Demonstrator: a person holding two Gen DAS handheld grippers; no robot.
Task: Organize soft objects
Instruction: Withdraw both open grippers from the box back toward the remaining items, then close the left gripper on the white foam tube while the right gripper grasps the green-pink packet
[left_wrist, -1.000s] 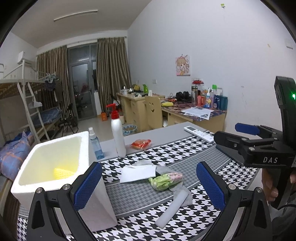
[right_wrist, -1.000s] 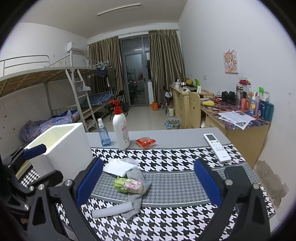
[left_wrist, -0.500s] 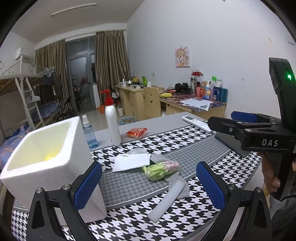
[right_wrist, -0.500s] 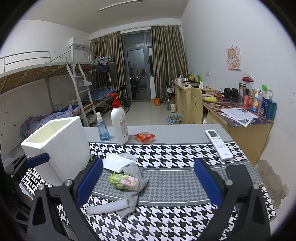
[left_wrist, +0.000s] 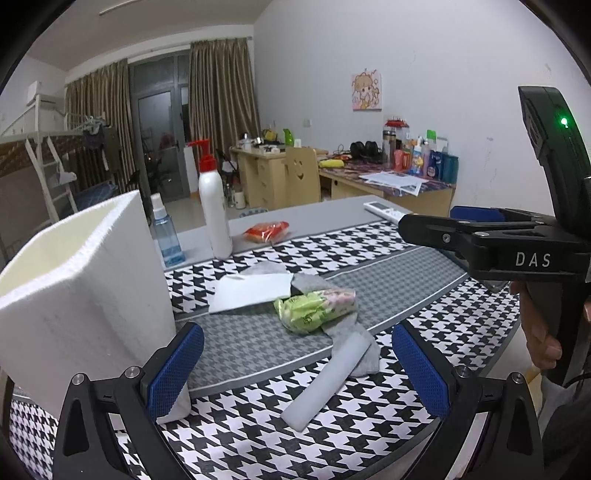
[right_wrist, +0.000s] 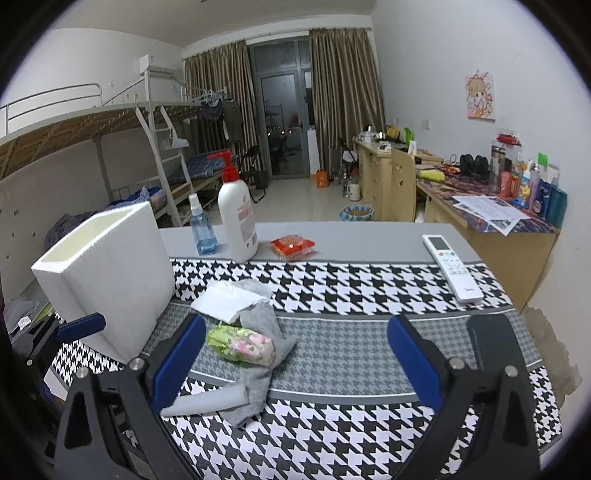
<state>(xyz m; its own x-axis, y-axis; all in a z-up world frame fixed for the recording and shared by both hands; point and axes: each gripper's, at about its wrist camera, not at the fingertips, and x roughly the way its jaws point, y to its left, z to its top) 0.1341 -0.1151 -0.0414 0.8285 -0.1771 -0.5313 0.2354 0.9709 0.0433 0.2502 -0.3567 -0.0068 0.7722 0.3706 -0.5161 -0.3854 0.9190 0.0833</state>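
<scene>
Both grippers hang over the near edge of a table covered by a black-and-white houndstooth cloth (right_wrist: 354, 284), and neither touches anything. In the left wrist view the left gripper (left_wrist: 297, 369) fills the bottom of the frame with its blue pads (left_wrist: 176, 365) spread wide and nothing between them; the right gripper (right_wrist: 295, 362) sits the same way at the bottom of its own view, jaws wide apart and empty. That right gripper also shows at the right edge of the left wrist view, side-on, with a hand (left_wrist: 535, 332) around its grip. The soft things lie in a loose heap in the middle of both frames: a gray cloth (right_wrist: 264, 321), possibly a sock, spread on the gray band of the tablecloth, a green and pink floral packet (right_wrist: 240, 343) resting on it, a white folded tissue (right_wrist: 225, 301) overlapping its far end, and a pale gray roll (left_wrist: 327, 380) lying against its near end. A white foam box (left_wrist: 88, 295) stands upright at the left of both frames, just beside the heap, open at the top. Behind the heap, toward the upper middle, stand a white pump bottle (right_wrist: 236, 218) with a red top and a small blue spray bottle (right_wrist: 201, 227), with a red snack packet (right_wrist: 291, 246) to their right. A white remote (right_wrist: 452, 267) lies at the right side of the table.
</scene>
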